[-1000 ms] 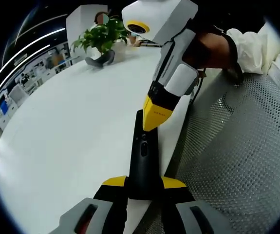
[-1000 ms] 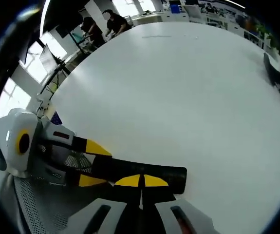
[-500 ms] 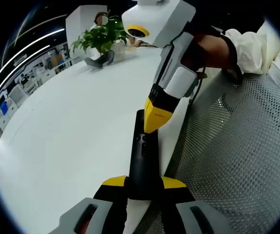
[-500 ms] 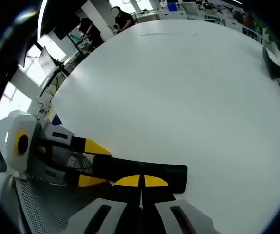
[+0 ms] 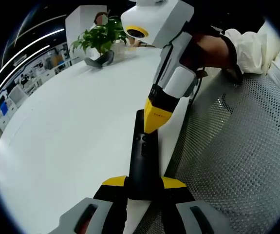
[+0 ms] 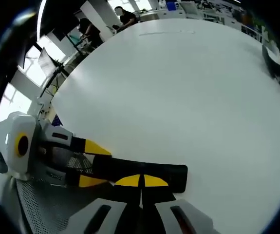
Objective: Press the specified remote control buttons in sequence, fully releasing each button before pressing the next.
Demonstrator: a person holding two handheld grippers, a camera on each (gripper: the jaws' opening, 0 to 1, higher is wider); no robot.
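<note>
Black remote (image 5: 143, 161) sits clamped at its near end in my left gripper (image 5: 144, 184), held over the white table (image 5: 71, 126) edge so it can't slide. My right gripper (image 5: 154, 119) has its jaws pinched together into one tip, gripping nothing, on the buttons.

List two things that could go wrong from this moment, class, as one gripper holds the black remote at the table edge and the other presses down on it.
1. The remote lies at the edge of the white table, by the mesh chair. A hard press from the right gripper could tip it off.
2. The left gripper clamps only the near end, so the remote may pivot and the closed yellow tips might land on a neighbouring button.
</note>
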